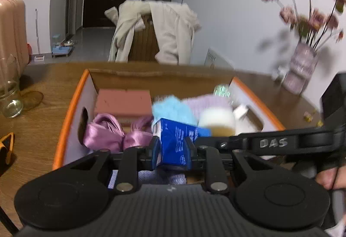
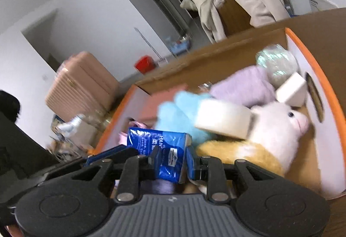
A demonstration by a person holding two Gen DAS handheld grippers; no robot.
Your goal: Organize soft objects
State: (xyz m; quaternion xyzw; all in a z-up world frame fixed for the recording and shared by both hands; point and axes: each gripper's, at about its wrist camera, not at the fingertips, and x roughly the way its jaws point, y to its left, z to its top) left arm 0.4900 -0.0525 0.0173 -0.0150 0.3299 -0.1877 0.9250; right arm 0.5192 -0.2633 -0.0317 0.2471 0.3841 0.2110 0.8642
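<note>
Both grippers clamp the same blue tissue pack (image 1: 173,146), one at each end. Left gripper (image 1: 172,151): jaws nearly closed, pads pressing the pack's sides. Right gripper (image 2: 173,163): same, jaws narrow, pads squeezing the pack (image 2: 161,150). In the left wrist view the right gripper's arm comes in from 3 o'clock, and a hand (image 1: 328,176) shows at the 4 o'clock edge.

The pack hangs over the near edge of the orange-rimmed cardboard box (image 1: 71,107) on the wooden table (image 1: 39,129).

Box contents, left wrist view, clock positions taken from the pack:
- purple satin cloth (image 1: 112,133) at 9 o'clock, against the left wall
- pink flat block (image 1: 123,103) at 11 o'clock
- light blue plush (image 1: 170,109) at 12 o'clock, just behind the pack
- lilac towel (image 1: 207,103) at 1 o'clock
- white and tan plush toy (image 1: 216,122) at 2 o'clock

Right wrist view adds an iridescent ball (image 2: 276,62) in the far right corner and two white blocks (image 2: 225,118), one lying on the plush toy (image 2: 274,129).

Outside the box: glass jar (image 1: 10,94) at 9 o'clock on the table, vase of pink flowers (image 1: 300,68) at 2 o'clock, pink suitcase (image 1: 10,29) at 10 o'clock, cream coat (image 1: 170,29) draped over a chair at 12 o'clock. Motion blur is heavy and the pack's print is unreadable.
</note>
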